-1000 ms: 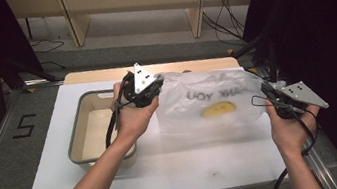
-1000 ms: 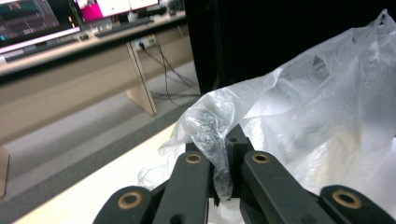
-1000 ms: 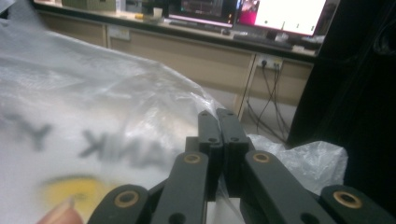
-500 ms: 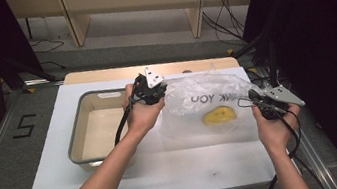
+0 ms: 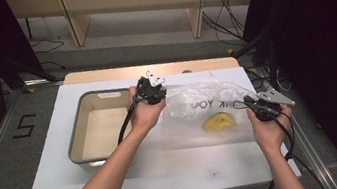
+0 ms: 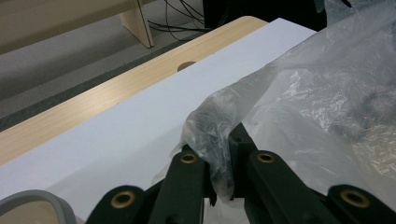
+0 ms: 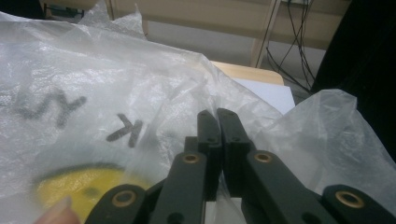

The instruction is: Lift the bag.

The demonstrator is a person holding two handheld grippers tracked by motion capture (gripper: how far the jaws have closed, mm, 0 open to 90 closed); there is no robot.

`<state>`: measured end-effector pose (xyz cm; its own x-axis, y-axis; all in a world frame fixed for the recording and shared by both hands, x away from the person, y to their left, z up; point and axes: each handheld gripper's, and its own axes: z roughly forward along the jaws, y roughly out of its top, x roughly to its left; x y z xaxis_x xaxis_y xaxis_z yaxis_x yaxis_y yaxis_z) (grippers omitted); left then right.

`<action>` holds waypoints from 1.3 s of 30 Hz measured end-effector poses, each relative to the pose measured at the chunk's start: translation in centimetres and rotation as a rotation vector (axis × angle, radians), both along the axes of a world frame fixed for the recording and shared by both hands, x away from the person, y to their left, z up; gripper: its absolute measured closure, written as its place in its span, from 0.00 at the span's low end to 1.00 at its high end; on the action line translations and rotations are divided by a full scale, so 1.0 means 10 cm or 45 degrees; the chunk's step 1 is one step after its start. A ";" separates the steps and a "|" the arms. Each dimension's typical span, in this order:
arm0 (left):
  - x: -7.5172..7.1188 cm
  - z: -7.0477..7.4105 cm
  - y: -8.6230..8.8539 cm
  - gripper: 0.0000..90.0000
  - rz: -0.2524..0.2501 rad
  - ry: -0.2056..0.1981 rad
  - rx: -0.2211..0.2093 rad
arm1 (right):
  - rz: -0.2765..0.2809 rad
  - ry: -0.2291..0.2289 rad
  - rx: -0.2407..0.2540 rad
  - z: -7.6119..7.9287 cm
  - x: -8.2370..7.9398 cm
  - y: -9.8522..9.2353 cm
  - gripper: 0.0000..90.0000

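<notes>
Bag (image 5: 208, 106) held at both ends, low over the table (image 5: 168, 175).

At the left of the high view a grey tray (image 5: 77, 147) sits on the white table, pale inside. Just right of it the left gripper (image 5: 152, 93) pinches the bag's left corner; in the left gripper view (image 6: 219, 158) a twist of clear film sits between the jaws, which have just been easing apart a little yet still press it. The bag stretches rightward across the table, dark lettering on its film and a yellow thing (image 5: 219, 120) lying inside near the right end. There the right gripper (image 5: 254, 107) clamps the other edge; in the right gripper view (image 7: 217, 126) its jaws are closed on the film.
</notes>
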<state>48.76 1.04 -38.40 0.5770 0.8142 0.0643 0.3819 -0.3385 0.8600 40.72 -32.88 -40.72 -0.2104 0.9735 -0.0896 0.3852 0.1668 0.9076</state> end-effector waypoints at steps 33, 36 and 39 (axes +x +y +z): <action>-0.48 0.37 0.23 0.32 -0.038 -0.059 -0.193 | -0.008 -0.062 0.039 0.09 -0.08 -0.07 0.58; -0.52 0.34 0.24 0.32 -0.054 -0.055 -0.170 | 0.002 -0.085 0.039 0.12 -0.14 -0.10 0.41; -0.57 0.30 0.25 0.32 -0.077 -0.045 -0.149 | 0.001 -0.098 0.044 0.15 -0.21 -0.15 0.32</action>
